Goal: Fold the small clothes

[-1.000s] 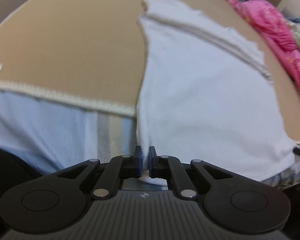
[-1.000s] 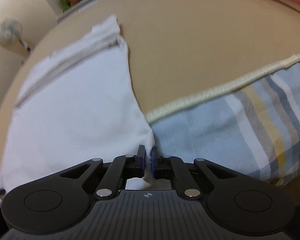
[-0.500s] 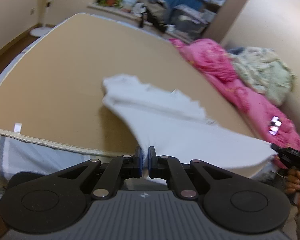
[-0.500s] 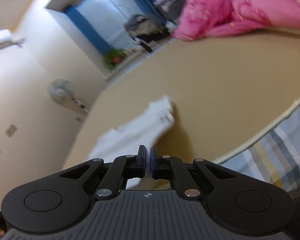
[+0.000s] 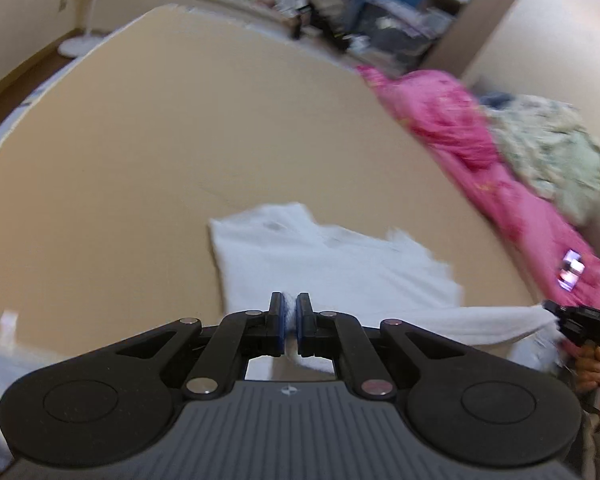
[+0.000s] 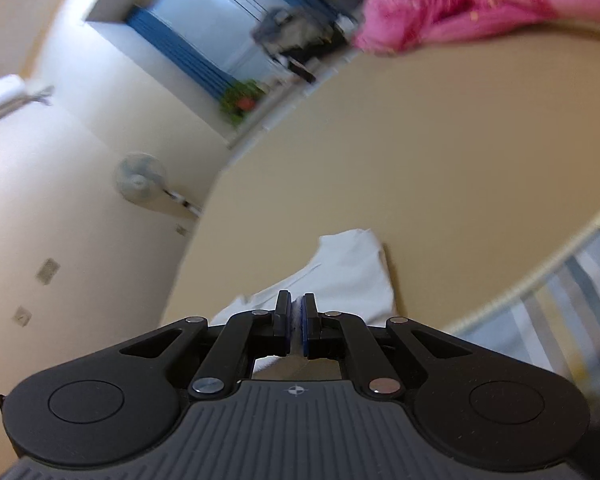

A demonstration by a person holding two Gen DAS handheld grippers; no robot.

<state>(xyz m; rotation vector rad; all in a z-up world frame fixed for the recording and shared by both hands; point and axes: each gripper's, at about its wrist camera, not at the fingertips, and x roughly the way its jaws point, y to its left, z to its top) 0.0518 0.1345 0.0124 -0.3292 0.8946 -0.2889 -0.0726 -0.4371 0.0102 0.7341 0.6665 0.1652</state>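
The tan bed (image 5: 180,128) fills the frame, a pink quilt (image 5: 480,152) heaped along its right edge. On it lies the white garment (image 5: 320,264), its near edge lifted off the bed and stretched between the two claws. Left claw (image 5: 291,322) is clenched on the near hem. Right claw (image 6: 296,326) pinches the other corner, white cloth caught between its blue pads.

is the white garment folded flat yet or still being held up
Held up: left gripper and right gripper pinch the white garment's near edge; its far part rests on the bed.
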